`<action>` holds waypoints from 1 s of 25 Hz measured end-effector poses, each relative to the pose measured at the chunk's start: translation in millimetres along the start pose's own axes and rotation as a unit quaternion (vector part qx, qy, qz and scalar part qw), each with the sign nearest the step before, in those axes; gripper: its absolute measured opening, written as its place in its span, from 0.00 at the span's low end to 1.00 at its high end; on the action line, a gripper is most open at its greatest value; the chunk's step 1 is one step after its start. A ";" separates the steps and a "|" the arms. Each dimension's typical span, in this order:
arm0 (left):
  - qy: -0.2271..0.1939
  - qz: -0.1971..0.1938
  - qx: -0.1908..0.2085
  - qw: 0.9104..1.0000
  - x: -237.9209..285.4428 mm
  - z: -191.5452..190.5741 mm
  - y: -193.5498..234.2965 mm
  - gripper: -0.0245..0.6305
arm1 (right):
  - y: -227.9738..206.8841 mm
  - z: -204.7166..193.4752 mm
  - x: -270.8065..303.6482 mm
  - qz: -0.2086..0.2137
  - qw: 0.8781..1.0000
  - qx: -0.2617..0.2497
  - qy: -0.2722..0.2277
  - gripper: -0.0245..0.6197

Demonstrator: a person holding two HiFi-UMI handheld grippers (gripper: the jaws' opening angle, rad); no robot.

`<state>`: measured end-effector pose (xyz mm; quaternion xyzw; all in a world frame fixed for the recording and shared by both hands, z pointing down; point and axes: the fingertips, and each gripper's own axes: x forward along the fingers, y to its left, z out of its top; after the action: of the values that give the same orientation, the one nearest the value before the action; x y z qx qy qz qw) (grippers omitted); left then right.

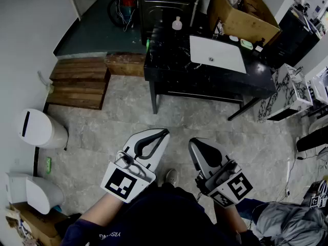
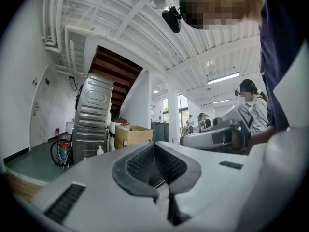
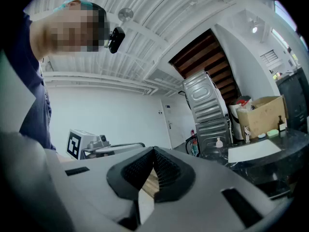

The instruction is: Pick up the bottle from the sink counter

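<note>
**Both claws shut and empty, bottle far off on the counter**

The left claw (image 1: 162, 134) and the right claw (image 1: 194, 144) are held close to the person's body, side by side and level. In the left gripper view the two jaws are pressed together with nothing between them. The right gripper view shows the same: jaws together, nothing held.

So the job has not really begun. No claw is near the bottle. What is left, I think, is to walk up, open one claw, close it round the bottle and lift.

Ahead is a wide patch of bare floor (image 1: 128, 111), with lots of room to walk. White bins (image 1: 38, 128) sit off to the left by the wall, and wooden steps (image 1: 79, 82) lie further on at the left. A stone table (image 1: 287, 94) stands at the right.

Then comes the black counter (image 1: 171, 68) with its white sink (image 1: 218, 54). The small pale bottle (image 1: 177, 23) stands upright at the back edge, left of the sink and well apart from it. Behind it is a metal machine (image 1: 169, 1), and a cardboard box (image 1: 246, 12) sits at the back right. A claw has to reach across the whole counter top, so the front edge may get in the way
</note>
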<state>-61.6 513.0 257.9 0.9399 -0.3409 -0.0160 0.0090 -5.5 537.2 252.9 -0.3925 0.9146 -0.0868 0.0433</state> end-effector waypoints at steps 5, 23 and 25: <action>0.000 -0.001 -0.001 1.000 4.9 -0.7 -1.1 0.05 | -1.7 -1.2 0.3 0.004 1.000 0.003 0.000 0.08; -0.001 0.025 0.022 0.999 42.2 -4.4 -21.4 0.05 | -48.0 -0.3 -45.7 0.014 1.000 0.017 -0.008 0.08; -0.001 0.025 0.023 0.999 44.8 -4.3 -22.0 0.05 | -50.8 2.0 -47.7 0.018 1.000 0.017 -0.010 0.08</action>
<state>-12.9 501.2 260.5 0.9309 -0.3650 -0.0088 -0.0127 63.7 537.2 261.2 -0.3765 0.9193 -0.0974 0.0605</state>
